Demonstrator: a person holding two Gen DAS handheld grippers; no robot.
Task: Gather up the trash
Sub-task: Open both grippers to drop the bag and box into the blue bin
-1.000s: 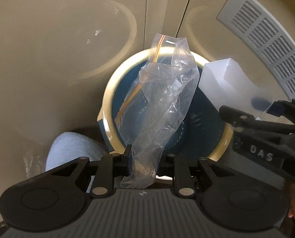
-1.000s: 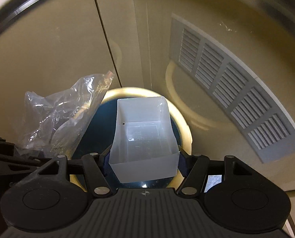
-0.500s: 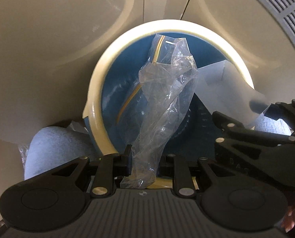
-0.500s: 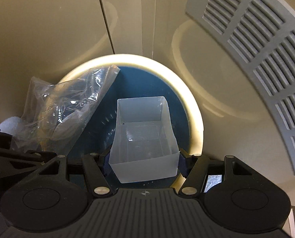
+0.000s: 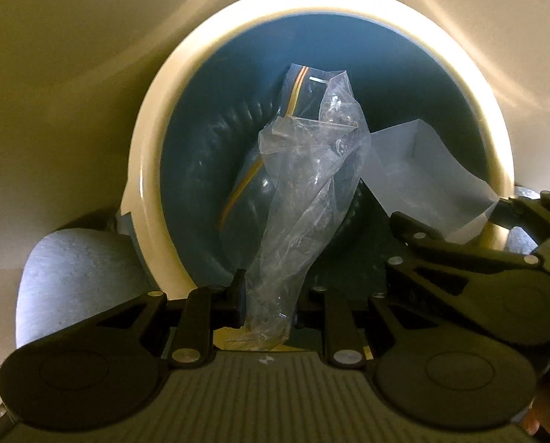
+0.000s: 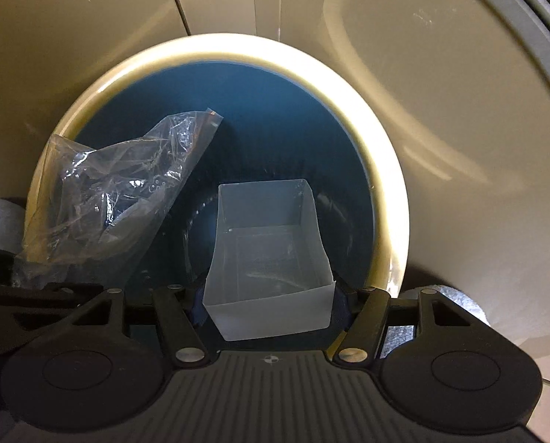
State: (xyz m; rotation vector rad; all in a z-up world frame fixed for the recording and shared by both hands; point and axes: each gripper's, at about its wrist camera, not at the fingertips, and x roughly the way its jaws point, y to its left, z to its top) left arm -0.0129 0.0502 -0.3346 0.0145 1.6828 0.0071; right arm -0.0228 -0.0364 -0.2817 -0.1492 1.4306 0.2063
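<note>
Over the mouth of the blue trash bin [image 5: 186, 170] with its cream rim, both pieces of trash hang ready to drop. The left hand-held gripper [image 5: 265, 297] is clenched on the lower end of a crumpled clear plastic bag [image 5: 304, 184], whose free end with an orange zip strip rises over the bin's dark interior. The right hand-held gripper [image 6: 269, 304] is clamped on the near end of a translucent white plastic tray [image 6: 267, 254], open side up, its far end reaching over the bin's hollow.

Both items look very light. The bag is soft, slick film: it collapses under any pinch, so it is best held where it is bunched, and it may cling to the pads on release. The tray is thin-walled and semi-stiff; its walls bow under the squeeze, so a grip across the short end near the corners, where it is stiffest, seems safest. Neither looks fragile.
</note>
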